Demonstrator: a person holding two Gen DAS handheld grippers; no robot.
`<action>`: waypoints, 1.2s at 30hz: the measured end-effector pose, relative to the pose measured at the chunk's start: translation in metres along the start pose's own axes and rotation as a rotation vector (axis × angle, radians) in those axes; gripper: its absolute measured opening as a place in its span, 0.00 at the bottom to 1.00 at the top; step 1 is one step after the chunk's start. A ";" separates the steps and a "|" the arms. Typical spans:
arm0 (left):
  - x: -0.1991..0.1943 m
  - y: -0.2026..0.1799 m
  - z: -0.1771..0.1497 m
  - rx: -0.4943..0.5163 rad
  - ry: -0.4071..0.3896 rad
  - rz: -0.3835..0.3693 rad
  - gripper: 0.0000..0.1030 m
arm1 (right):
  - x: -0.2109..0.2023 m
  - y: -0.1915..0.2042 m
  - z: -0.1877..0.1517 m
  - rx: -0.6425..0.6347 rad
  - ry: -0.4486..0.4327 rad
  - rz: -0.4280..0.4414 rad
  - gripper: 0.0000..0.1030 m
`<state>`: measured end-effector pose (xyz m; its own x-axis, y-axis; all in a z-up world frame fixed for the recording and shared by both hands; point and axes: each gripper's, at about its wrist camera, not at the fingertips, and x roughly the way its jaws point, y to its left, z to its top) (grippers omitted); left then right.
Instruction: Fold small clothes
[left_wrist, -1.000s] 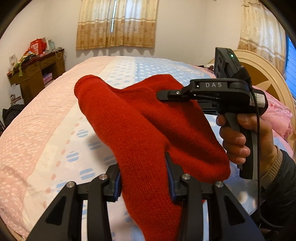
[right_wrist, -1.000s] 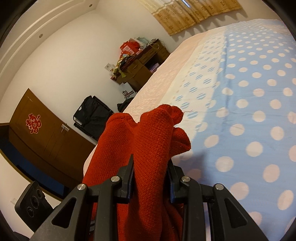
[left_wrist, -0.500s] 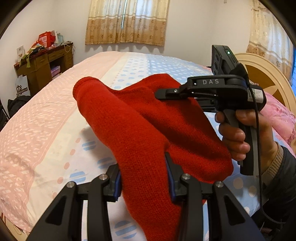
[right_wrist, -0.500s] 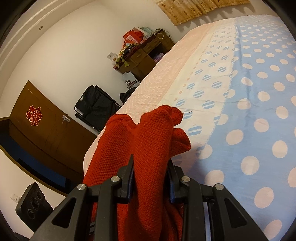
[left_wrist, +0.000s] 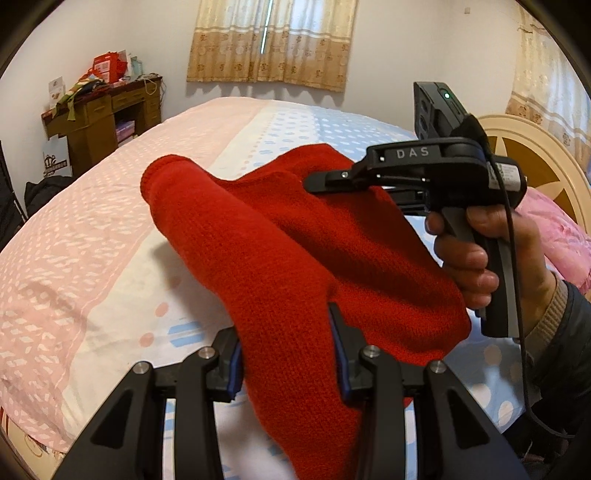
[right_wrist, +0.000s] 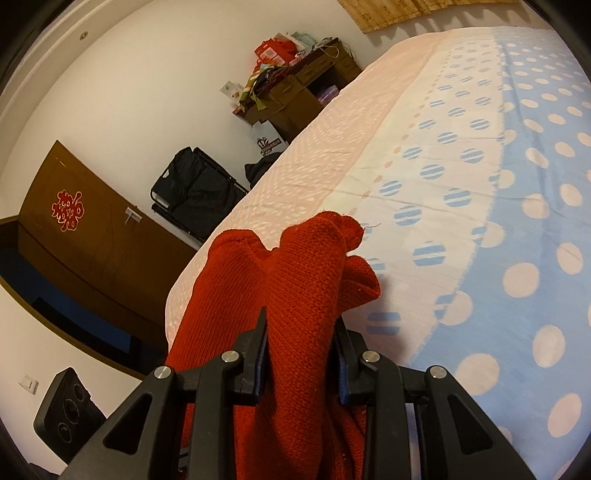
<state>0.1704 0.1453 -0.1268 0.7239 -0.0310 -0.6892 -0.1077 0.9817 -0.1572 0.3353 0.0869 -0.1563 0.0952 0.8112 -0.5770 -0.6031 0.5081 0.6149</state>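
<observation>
Now the red knit garment (left_wrist: 280, 266) hangs bunched above the bed (left_wrist: 92, 258), one end pinched in the left gripper (left_wrist: 286, 354), another clamped ahead of it in the right gripper (right_wrist: 301, 354), which a hand (left_wrist: 484, 254) holds.

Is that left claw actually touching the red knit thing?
Touching: the left wrist view shows the left gripper pads pressed against the red knit garment.

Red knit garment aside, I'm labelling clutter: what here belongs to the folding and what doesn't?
In the job: red knit garment; left hand-held gripper; right hand-held gripper; bed.
Lying about: wooden desk; black bag; pink pillow.
</observation>
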 end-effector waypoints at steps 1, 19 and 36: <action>0.001 0.001 0.000 -0.004 0.000 0.001 0.38 | 0.004 0.000 0.001 -0.001 0.008 -0.001 0.28; -0.006 0.024 -0.025 -0.118 0.006 -0.036 0.50 | -0.001 -0.020 -0.002 0.022 -0.013 -0.130 0.53; 0.012 0.051 -0.023 -0.108 -0.055 0.217 0.83 | -0.014 0.017 -0.081 -0.018 0.036 -0.043 0.57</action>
<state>0.1584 0.1903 -0.1594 0.7115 0.1921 -0.6759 -0.3350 0.9383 -0.0860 0.2593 0.0609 -0.1816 0.0933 0.7775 -0.6220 -0.6133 0.5370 0.5792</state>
